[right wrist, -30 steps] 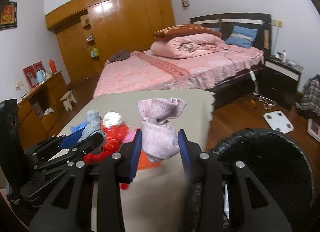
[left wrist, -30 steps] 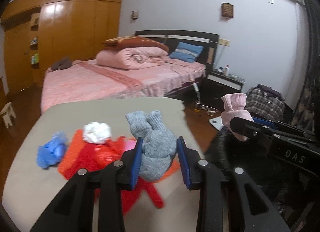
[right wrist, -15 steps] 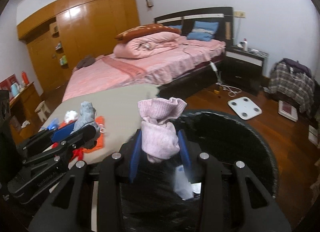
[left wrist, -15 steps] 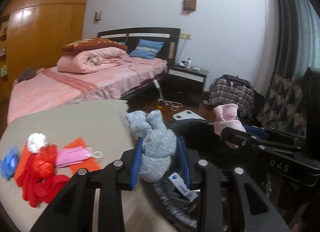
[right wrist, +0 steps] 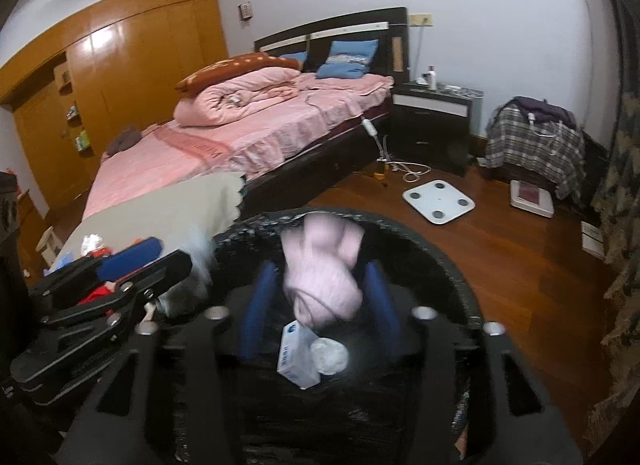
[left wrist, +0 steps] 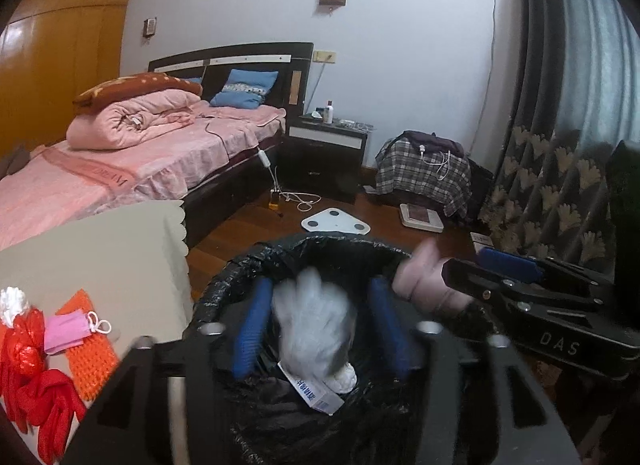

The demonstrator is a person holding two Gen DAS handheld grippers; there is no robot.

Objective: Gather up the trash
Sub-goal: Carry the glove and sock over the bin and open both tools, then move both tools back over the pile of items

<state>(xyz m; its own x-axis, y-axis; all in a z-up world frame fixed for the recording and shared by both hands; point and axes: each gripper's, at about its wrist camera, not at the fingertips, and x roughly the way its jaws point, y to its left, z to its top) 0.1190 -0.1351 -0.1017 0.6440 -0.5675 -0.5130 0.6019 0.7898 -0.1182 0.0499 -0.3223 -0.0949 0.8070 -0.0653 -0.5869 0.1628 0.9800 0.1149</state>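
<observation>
We hold both grippers over the round bin lined with a black plastic bag (left wrist: 320,243), whose crinkled rim sits just beside the scalloped edge of the beige-covered table (left wrist: 120,249). Beyond the rim, bare wooden floor (right wrist: 500,249) opens toward the dark-framed bed with pink covers (right wrist: 248,137).

Our left gripper (left wrist: 320,321) has its blue pads apart and its jaws are opening; the rolled grey sock (left wrist: 316,321) is between them, blurred, with gaps to both pads, above the bin's mouth. Our right gripper (right wrist: 318,301) is likewise opening, and the balled pale pink sock (right wrist: 320,277) is blurred between its spread pads (no pad seems to press on it).

The left view alone shows what remains on the table: a red plastic bag (left wrist: 28,377), a pink face mask (left wrist: 66,331) lying on an orange ribbed piece (left wrist: 90,353), and a white crumpled wad (left wrist: 12,301). The right view looks deeper into the bin, where a small white-and-blue carton (right wrist: 294,357) lies touching a crumpled white tissue (right wrist: 330,353).

Around us: a white bathroom scale (right wrist: 438,201) on the floor, a dark nightstand (right wrist: 436,113), a plaid-covered heap (right wrist: 534,145), orange wooden wardrobes (right wrist: 120,77) and a patterned curtain (left wrist: 552,177).
</observation>
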